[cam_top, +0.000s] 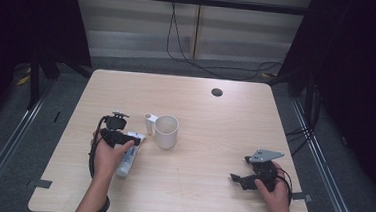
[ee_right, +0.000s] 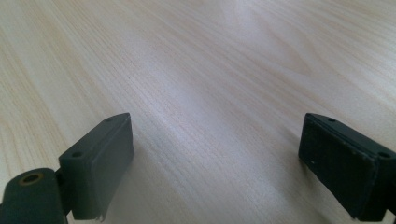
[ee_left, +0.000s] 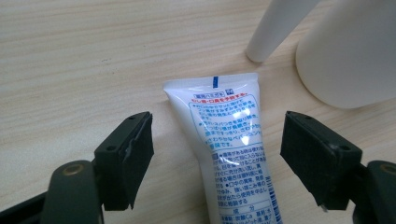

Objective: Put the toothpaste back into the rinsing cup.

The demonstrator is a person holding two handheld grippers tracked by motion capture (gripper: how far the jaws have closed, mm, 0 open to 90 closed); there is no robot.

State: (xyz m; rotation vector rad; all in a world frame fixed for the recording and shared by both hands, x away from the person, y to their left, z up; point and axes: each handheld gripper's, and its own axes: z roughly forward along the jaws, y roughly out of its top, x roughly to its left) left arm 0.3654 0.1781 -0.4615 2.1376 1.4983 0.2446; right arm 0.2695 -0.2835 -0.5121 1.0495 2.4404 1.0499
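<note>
A pale wooden tabletop (cam_top: 214, 133) carries three white things near its middle-left: a tube (cam_top: 128, 157) lying flat, a cup (cam_top: 166, 131) standing upright, and a slim white cylinder (cam_top: 150, 123) upright just beside the cup on its left.

In the high view the left gripper (cam_top: 118, 137) is held over the upper part of the tube, the hand (cam_top: 106, 155) behind it nearer the table's front edge. In the left gripper view its fingers (ee_left: 128, 158) stand wide apart, one on each side of the tube (ee_left: 233, 154), with bare wood showing between each pad and the tube, so neither touches it. The tube's crimped flat end points away from the camera toward the cylinder (ee_left: 275, 28) and the cup (ee_left: 350, 51), which stand close beyond it; the cylinder's foot sits just past the crimp, and the cup's wall lies beyond the finger on that view's right. The tube's printed face, with blue and red lettering, is turned up.

The right gripper (cam_top: 248, 179) sits well apart from these things, near the front right of the tabletop, held low by the right hand (cam_top: 275, 190), a grey three-cornered plate on top. In the right gripper view its fingers (ee_right: 100, 163) are spread wide over bare wood (ee_right: 210, 93).

A dark round hole (cam_top: 217, 92) is set in the tabletop near the far edge, and cables (cam_top: 194, 61) trail across the floor beyond.
</note>
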